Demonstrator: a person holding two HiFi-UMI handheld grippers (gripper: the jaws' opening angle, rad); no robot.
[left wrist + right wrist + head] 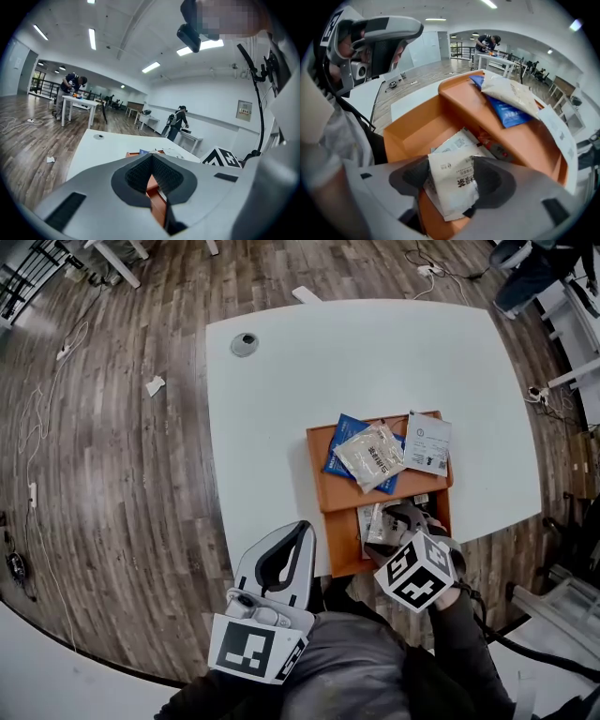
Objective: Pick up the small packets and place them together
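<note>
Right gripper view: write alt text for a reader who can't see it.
A white printed packet stands between the jaws of the open right gripper, above the lower compartment of an orange tray where more packets lie. On the tray's raised shelf behind, a pale packet rests on a blue packet.

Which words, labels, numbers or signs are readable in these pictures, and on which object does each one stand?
No text reads clearly enough to quote.
White paper packet: large dark characters, too blurred to read.
Blue plastic packet: white print, too small.
White flat packet with a label: print too small.
Framed sign on the far wall: too small.
</note>
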